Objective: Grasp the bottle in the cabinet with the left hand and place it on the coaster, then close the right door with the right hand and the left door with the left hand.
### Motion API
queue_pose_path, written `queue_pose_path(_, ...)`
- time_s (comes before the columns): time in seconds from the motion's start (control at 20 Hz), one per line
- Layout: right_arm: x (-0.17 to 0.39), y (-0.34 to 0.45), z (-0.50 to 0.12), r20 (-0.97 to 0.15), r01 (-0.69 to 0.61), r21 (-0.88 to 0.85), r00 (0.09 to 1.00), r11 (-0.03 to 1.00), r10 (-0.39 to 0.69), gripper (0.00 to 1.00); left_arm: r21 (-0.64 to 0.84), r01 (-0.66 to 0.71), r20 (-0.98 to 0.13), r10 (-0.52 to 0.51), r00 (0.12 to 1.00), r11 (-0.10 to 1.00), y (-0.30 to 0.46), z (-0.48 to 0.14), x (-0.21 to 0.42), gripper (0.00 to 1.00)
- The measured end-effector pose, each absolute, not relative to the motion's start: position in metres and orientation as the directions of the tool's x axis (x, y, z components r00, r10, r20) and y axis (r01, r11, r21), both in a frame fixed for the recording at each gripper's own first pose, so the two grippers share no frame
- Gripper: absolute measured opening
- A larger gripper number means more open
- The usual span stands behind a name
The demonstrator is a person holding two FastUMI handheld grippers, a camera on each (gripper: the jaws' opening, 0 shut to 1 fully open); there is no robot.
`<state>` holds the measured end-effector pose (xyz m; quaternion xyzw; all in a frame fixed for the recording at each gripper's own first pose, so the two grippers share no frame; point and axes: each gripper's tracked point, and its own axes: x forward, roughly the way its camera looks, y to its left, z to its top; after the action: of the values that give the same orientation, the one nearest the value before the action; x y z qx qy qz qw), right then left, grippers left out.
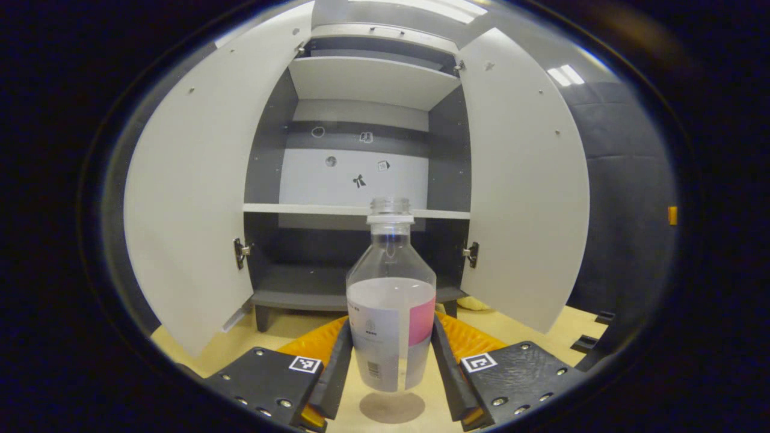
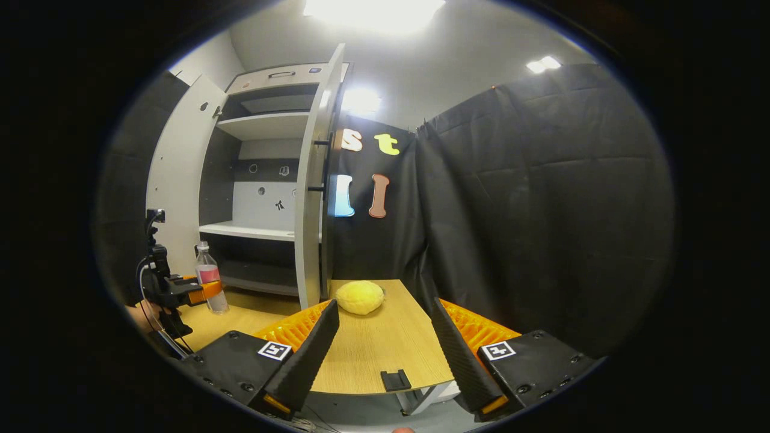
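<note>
Left claw (image 1: 391, 361) grips the bottle (image 1: 391, 300) at its labelled lower body, held just above the coaster (image 1: 392, 407) on the counter (image 1: 289, 328). Bottle appears light, uncapped, thin-walled and slick; squeeze gently, keep upright. Right claw (image 2: 385, 343) hangs open, holding nothing.

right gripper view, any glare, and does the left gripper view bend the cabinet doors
Right gripper view: ceiling light blown out, glare above the right door. Left gripper view: fisheye bows both doors outward; bottle sharp, soft shadow beneath it.
</note>
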<state>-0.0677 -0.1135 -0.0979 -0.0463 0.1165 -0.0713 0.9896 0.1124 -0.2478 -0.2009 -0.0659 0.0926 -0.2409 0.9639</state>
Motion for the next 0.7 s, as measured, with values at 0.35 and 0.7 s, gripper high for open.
queue_pose_path(0.35,-0.077,-0.115,-0.107,-0.255,0.144,-0.109,0.952,0.984,-0.168,0.97,-0.179,0.455,-0.209,-0.486,0.849,0.872,-0.261,-0.259,0.110,0.69)
queue_pose_path(0.7,-0.078,-0.117,-0.119,-0.298,0.157,-0.121,0.936,0.980,-0.186,0.97,-0.179,0.459,-0.240,-0.491,0.837,0.870,-0.273,-0.303,0.102,0.69)
